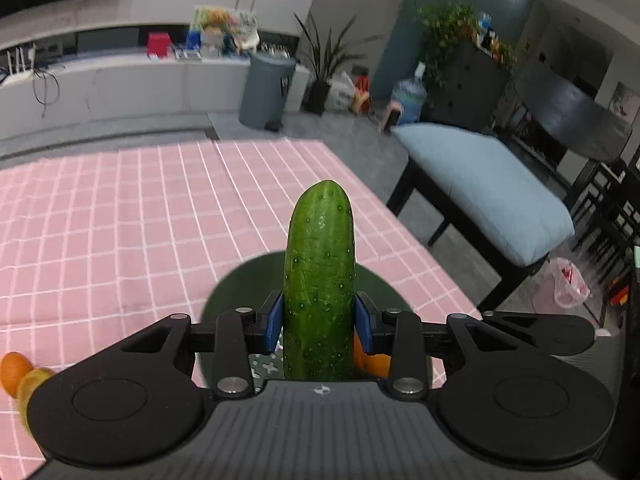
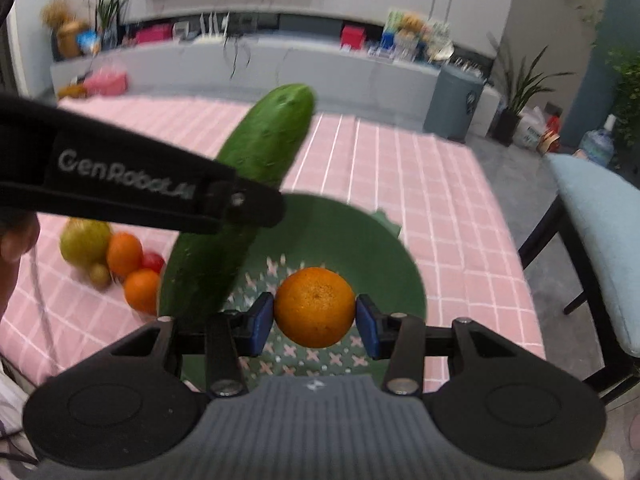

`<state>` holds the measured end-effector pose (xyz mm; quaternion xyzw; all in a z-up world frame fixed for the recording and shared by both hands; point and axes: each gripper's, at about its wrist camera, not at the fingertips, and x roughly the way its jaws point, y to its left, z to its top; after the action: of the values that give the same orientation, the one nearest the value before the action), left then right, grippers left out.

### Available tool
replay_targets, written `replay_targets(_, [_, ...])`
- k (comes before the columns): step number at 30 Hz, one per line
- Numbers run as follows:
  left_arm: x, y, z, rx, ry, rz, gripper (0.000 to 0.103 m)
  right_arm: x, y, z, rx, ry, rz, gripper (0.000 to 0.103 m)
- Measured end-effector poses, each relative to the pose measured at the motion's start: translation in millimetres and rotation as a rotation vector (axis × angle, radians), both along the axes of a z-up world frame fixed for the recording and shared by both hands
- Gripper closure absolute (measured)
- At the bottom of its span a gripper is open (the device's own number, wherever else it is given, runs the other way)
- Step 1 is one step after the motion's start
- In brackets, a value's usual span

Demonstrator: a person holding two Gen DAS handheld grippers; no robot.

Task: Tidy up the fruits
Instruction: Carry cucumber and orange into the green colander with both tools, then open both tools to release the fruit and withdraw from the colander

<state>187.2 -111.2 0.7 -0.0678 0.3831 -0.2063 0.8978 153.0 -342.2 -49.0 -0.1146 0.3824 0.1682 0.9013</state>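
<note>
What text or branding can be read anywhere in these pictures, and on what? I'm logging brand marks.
"GenRobot.AI": white letters on the black side of the left gripper, seen in the right wrist view.
Boxes on the back counter: print too blurred to read.

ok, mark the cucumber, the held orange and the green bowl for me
cucumber (image 1: 319, 276): left wrist view, mid-body between the pads.
orange (image 2: 315, 307): right wrist view, centre of its peel.
green bowl (image 2: 384, 256): right wrist view, bare inner wall, right side.
</note>
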Motion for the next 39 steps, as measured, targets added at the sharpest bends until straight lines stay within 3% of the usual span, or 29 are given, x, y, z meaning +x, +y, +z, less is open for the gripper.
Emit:
replay_targets(8, [20.0, -8.5, -33.8, 0.058, 0.105, -0.028, 0.062, 28.6, 11.1, -42.2, -0.079, 0.143, 0.044, 0.062])
replay_targets(19, [29.2, -14.3, -56.7, 0.113, 0.168, -0.049, 0.061, 46.2, 14.1, -63.8, -0.113, 0.256, 0.088, 0.061])
replay_targets(26, [28.5, -18.3, -55.2, 0.153, 0.156, -0.050, 0.060, 54.2, 13.9, -59.0, -0.116, 0.273, 0.095, 0.060])
replay_targets(27, [28.8, -17.8, -55.1, 0.157, 0.150, -0.044, 0.056, 53.2, 13.9, -57.5, -0.116, 0.269, 0.094, 0.060])
replay_targets(35, [20.3, -6.2, -40.1, 0.131, 0.115, -0.016, 0.043, 40.7, 16.0, -38.5, -0.129, 0.201, 0.069, 0.036])
replay_targets(39, [7.7, 1.2, -22.7, 0.114, 0.064, -0.006, 0.037, 27.9, 10.1, -27.6, -0.119, 0.125, 0.020, 0.030])
